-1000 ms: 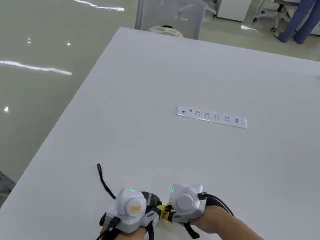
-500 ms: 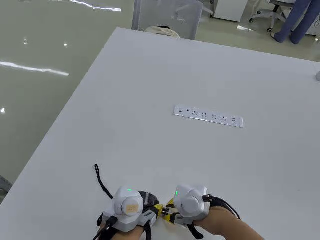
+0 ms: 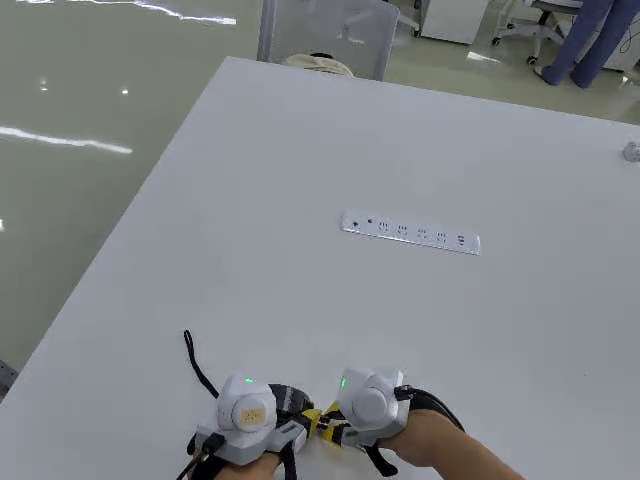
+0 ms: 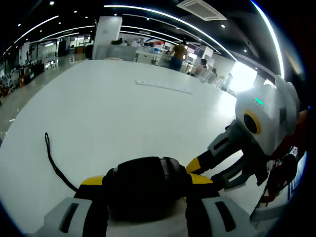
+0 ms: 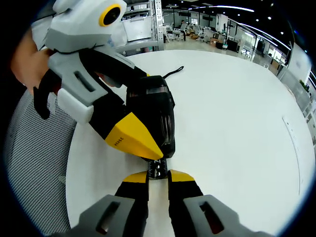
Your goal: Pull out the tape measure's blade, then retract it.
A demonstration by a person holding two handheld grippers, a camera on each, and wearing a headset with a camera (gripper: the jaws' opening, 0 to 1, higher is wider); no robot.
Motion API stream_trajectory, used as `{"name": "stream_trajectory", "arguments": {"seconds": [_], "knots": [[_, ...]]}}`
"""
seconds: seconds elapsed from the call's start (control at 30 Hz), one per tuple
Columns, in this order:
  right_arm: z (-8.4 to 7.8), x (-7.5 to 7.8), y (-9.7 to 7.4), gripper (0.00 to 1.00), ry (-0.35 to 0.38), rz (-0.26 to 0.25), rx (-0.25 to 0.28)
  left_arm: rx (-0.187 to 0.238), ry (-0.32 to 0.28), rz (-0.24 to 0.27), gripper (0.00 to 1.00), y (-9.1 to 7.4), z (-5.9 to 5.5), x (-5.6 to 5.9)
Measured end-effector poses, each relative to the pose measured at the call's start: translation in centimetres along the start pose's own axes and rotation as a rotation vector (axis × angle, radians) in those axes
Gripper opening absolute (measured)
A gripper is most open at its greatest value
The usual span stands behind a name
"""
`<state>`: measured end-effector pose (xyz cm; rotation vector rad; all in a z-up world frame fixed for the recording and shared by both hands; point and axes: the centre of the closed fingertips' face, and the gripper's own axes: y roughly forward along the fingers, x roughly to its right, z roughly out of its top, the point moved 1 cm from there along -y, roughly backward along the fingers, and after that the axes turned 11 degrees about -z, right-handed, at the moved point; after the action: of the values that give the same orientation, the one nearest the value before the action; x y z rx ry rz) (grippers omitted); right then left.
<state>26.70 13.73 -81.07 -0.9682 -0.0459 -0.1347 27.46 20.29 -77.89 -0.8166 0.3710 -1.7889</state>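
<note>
A black tape measure (image 4: 143,195) sits between the yellow-tipped jaws of my left gripper (image 4: 146,178), which is shut on its body. My right gripper (image 5: 158,177) is shut on the blade's end hook (image 5: 157,168), right at the case mouth of the tape measure (image 5: 154,113). In the head view both grippers work at the table's near edge: the left gripper (image 3: 284,414), the right gripper (image 3: 328,428), and the tape measure (image 3: 292,397) between them. Its black wrist strap (image 3: 194,360) trails to the left on the table.
A white power strip (image 3: 410,232) lies mid-table beyond the grippers. The white table (image 3: 300,180) has its left edge near the strap. A chair (image 3: 330,35) stands at the far end, and a person (image 3: 600,35) stands at the back right.
The head view has shifted slightly. Both grippers stay close together on the tape measure, with the gap between them a touch wider than a second ago.
</note>
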Motion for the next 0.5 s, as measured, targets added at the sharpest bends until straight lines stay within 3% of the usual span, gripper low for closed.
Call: {"name": "stream_trajectory", "arguments": {"seconds": [0.5], "knots": [[0.42, 0.13, 0.40, 0.15, -0.011, 0.004, 0.026, 0.003, -0.007, -0.018, 0.60, -0.06, -0.04, 0.05]]}}
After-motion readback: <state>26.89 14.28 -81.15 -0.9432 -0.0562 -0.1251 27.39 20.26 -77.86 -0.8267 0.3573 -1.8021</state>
